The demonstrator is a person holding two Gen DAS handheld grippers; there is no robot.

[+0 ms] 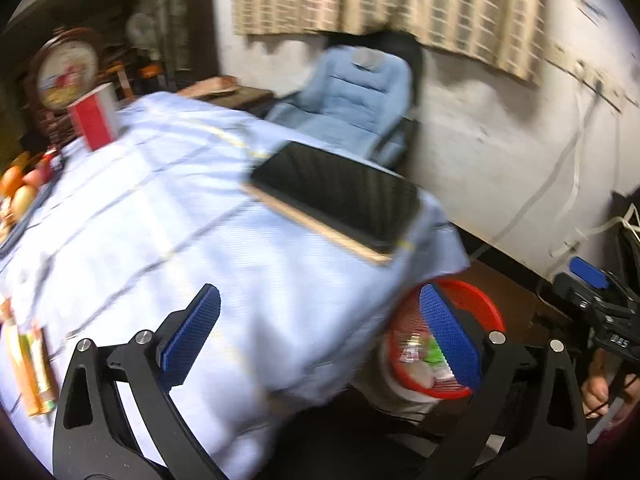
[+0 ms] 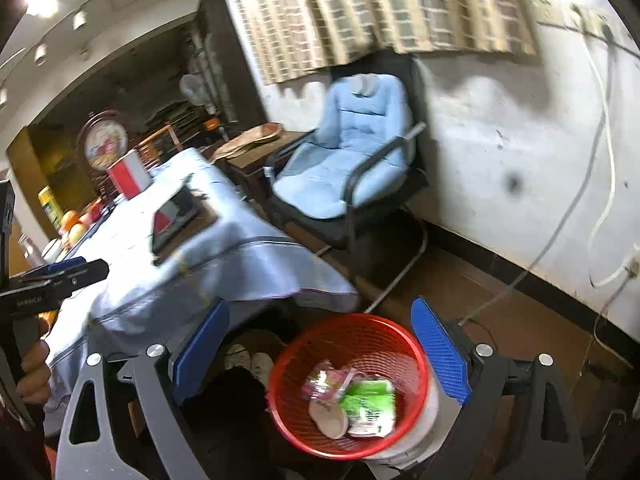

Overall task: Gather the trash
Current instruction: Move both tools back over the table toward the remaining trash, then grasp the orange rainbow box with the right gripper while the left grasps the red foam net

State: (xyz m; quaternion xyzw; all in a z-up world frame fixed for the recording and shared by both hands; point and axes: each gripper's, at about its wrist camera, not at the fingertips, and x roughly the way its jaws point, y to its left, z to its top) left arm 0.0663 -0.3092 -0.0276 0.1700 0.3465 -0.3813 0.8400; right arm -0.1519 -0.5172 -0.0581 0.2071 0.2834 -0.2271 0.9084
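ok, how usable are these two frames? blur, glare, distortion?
Left wrist view: heavy motion smear across the tablecloth and the red basket, and stripes reflect off the dark tablet. Right wrist view: somewhat sharper, trash in the basket is readable, ceiling lights are blown out. Both: strong fisheye bending and dark corners.

A table under a pale blue cloth (image 1: 168,216) carries a dark tablet (image 1: 340,192) near its corner and a red and white box (image 1: 96,118) at the far end. Beyond stands a blue cushioned chair (image 2: 352,152), below checked curtains (image 2: 380,8); blurred fruit, perhaps oranges (image 1: 16,188)
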